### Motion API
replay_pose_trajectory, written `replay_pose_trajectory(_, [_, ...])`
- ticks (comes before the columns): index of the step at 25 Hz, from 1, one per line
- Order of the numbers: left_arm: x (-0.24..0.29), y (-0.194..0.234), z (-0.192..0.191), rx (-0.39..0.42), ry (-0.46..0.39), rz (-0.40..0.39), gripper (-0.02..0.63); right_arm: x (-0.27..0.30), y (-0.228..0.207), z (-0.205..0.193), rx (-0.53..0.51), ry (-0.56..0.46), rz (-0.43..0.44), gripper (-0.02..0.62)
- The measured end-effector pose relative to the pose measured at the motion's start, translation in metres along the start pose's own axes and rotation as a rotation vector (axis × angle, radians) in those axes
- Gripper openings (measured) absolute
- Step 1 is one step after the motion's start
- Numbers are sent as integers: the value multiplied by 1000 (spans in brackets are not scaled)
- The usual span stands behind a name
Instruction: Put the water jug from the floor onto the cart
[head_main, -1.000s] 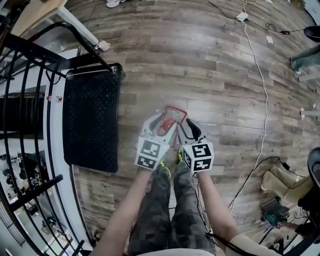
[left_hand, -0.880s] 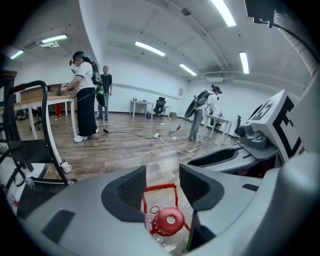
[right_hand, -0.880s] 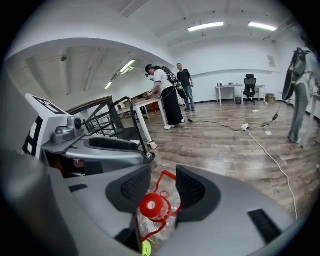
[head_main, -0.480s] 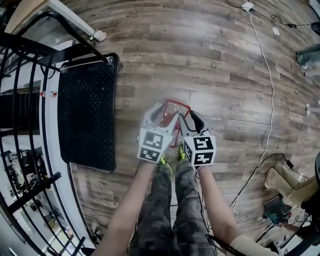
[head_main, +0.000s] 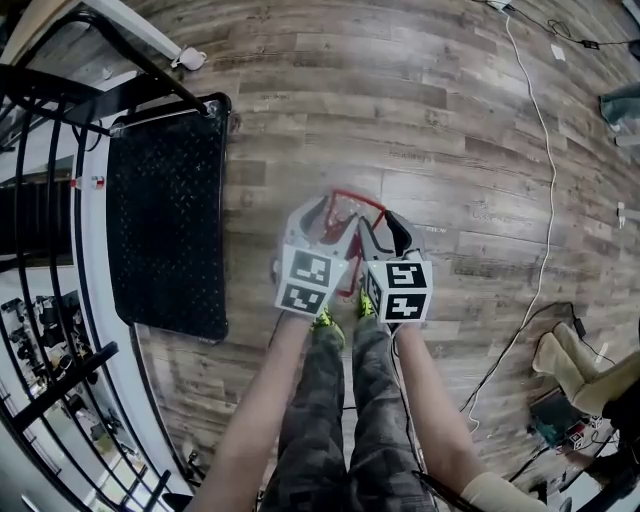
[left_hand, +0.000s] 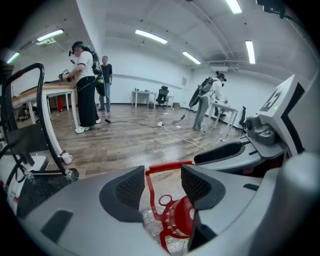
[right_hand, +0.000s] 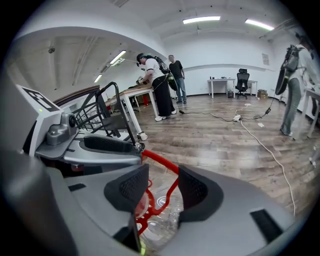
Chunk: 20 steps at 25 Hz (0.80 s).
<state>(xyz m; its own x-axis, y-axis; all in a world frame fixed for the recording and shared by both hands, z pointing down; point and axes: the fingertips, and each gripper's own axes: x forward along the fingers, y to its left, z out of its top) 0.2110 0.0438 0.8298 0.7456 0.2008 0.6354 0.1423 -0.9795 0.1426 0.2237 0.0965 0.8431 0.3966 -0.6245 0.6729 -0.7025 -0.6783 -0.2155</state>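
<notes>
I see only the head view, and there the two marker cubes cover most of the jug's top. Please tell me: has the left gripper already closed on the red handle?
Observer: No. The left gripper has its jaws apart, and they have just been opening wider. The red handle stands between them, not clamped.
Operator: And the right one, please?
Observer: The same. The right gripper has also just been opening, and a bar of the handle runs between its open jaws, not clamped.
Operator: Is there a cap on the jug?
Observer: Yes. A red cap shows on the neck of the water jug, below the handle.
</notes>
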Motion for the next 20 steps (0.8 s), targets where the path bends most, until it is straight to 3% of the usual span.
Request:
replay_pose_trajectory(11, [22, 10, -23, -8, 32, 9, 218, 15, -21, -17, 9, 40, -105, 189])
replay_pose_trajectory(20, [41, 14, -28, -7, 55, -6, 219, 29, -28, -29, 52, 71, -71, 189])
